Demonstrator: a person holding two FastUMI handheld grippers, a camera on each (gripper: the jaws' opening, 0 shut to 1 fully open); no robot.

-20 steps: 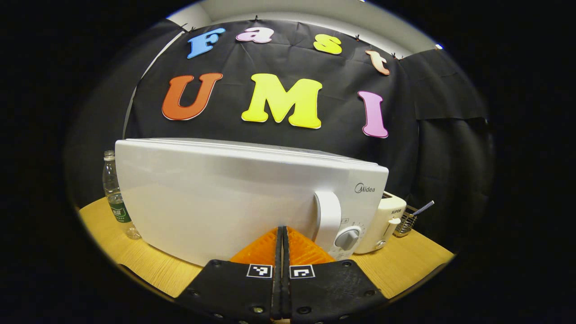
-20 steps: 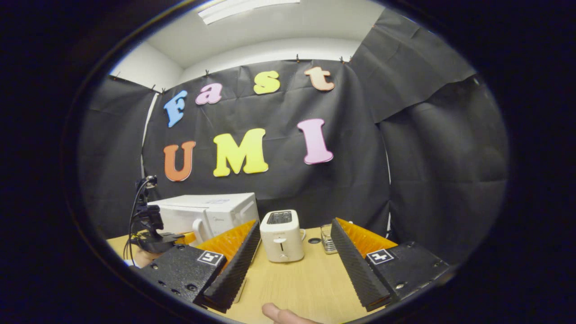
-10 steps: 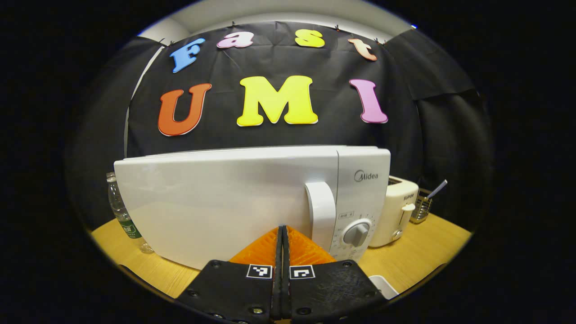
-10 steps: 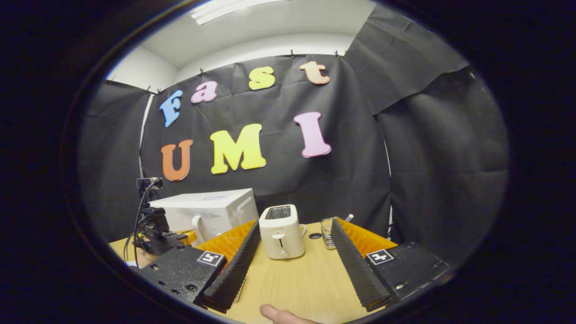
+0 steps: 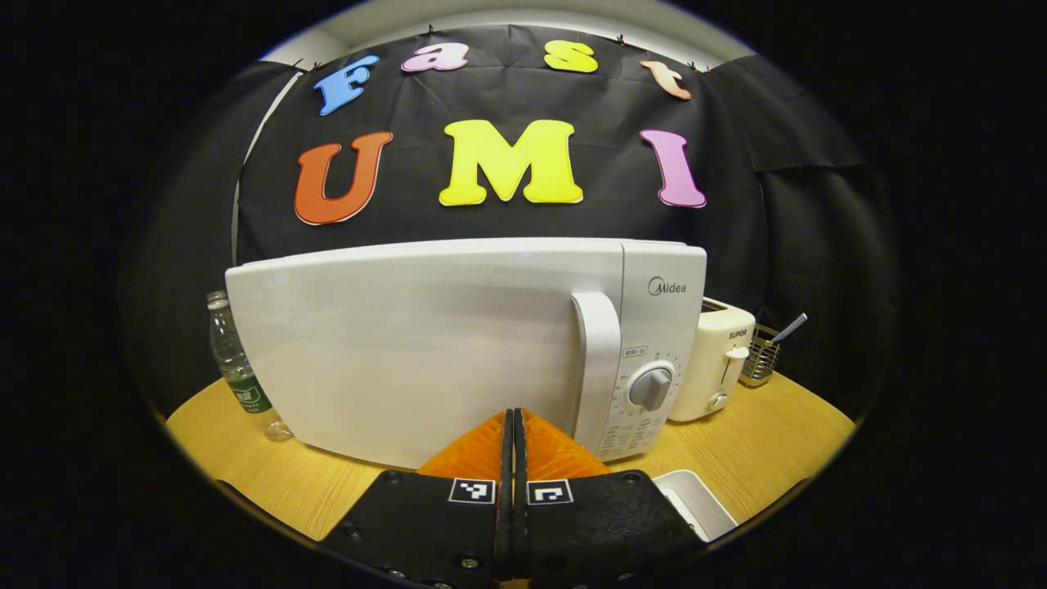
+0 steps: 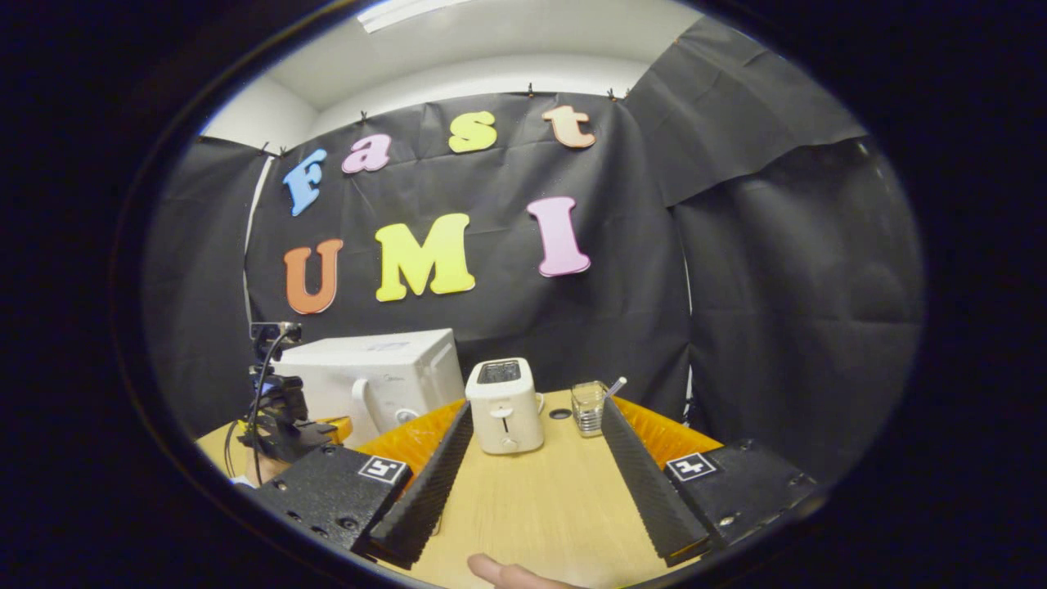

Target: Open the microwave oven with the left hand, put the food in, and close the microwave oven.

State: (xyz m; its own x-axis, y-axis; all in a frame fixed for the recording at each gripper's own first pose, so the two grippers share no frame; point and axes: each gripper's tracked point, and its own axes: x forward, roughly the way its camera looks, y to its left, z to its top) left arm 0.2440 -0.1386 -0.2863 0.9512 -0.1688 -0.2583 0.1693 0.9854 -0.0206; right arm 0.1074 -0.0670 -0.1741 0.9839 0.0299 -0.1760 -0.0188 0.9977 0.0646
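The white microwave (image 5: 425, 343) stands on the wooden table (image 5: 785, 442) with its door closed; its upright handle (image 5: 597, 368) and dial (image 5: 652, 387) are at the right. My left gripper (image 5: 513, 415) is shut with nothing in it, just in front of the door and left of the handle. A white dish corner (image 5: 695, 503) shows at the lower right; its contents are hidden. My right gripper (image 6: 536, 406) is open and empty above the table (image 6: 532, 507), farther right. From there I see the microwave (image 6: 368, 372) and the left gripper (image 6: 282, 421) before it.
A white toaster (image 5: 720, 360) stands right of the microwave, with a wire basket (image 5: 759, 360) beyond it. A water bottle (image 5: 237, 372) is at the microwave's left. In the right gripper view the toaster (image 6: 503, 405) and a glass (image 6: 589, 406) are ahead; a fingertip (image 6: 499, 571) shows at the bottom.
The left gripper has swung to face the microwave front more squarely, and the white dish corner has come into view. The right gripper tilted slightly, still open.
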